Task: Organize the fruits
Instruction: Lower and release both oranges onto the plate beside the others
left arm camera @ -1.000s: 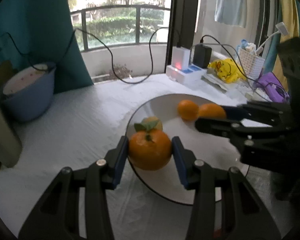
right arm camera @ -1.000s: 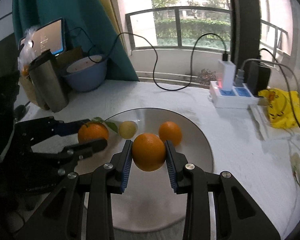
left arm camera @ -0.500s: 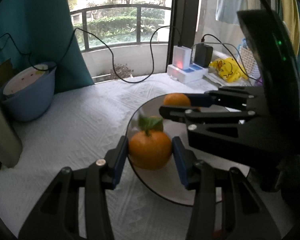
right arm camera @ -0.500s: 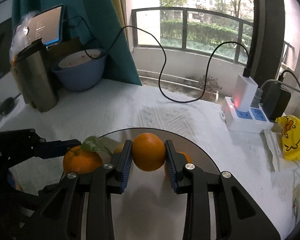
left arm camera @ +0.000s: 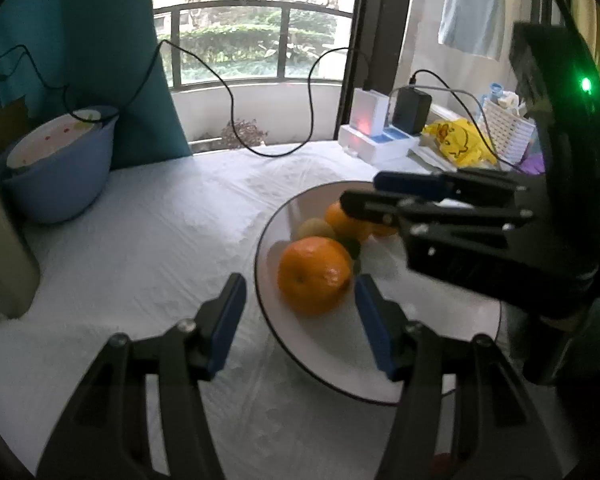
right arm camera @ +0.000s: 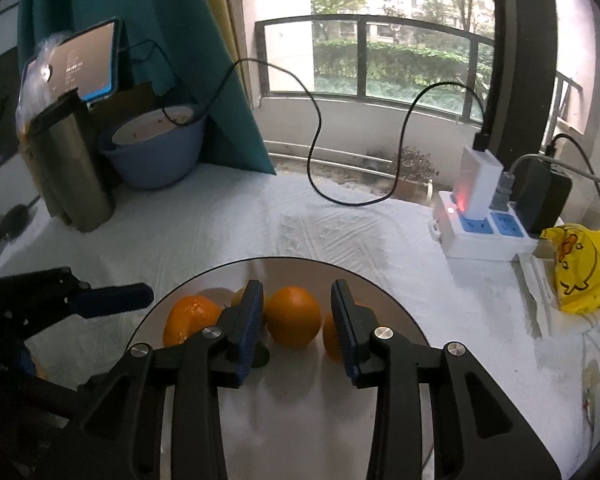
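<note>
Releasing: left gripper [left arm camera: 300, 312] fingers parted | orange [left arm camera: 314, 276] on plate [left arm camera: 440, 384]

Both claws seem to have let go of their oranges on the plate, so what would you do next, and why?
Probably draw both grippers back. The left gripper has just opened clear of its orange, resting on the plate. The right gripper has just opened too, with small gaps beside its orange.
</note>
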A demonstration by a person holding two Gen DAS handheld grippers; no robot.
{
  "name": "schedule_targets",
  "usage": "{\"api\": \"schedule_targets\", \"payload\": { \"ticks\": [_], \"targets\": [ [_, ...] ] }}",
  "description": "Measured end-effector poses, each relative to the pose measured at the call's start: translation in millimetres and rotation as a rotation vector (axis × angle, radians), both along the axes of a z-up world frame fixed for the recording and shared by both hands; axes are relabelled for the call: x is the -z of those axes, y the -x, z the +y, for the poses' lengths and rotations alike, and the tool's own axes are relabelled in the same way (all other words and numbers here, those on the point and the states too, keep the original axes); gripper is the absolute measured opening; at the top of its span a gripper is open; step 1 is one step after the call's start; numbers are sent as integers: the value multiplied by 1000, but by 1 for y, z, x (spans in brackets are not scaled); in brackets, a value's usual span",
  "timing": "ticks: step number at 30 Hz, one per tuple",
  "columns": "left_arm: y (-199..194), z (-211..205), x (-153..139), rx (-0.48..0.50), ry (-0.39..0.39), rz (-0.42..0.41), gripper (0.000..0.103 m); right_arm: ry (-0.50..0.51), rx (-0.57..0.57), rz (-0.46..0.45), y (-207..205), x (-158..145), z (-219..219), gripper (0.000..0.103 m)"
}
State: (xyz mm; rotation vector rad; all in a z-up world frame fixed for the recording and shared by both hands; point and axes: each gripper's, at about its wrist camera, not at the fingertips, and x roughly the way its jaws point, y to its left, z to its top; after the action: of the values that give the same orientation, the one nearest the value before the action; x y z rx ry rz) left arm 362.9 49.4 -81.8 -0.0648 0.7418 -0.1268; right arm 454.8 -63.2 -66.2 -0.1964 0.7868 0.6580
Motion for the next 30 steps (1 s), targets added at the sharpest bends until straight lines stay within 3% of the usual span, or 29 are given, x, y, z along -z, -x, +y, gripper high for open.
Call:
{"api": "schedule_targets", "payload": {
  "ticks": [11,30],
  "targets": [
    [34,-6,-31,-9,-2,-79,58,-28,36,-35,34,-30,-26,37],
    [109,-11,-44,-17,49,-84,59,-76,99,-15,120,-48,-73,38]
  ]
}}
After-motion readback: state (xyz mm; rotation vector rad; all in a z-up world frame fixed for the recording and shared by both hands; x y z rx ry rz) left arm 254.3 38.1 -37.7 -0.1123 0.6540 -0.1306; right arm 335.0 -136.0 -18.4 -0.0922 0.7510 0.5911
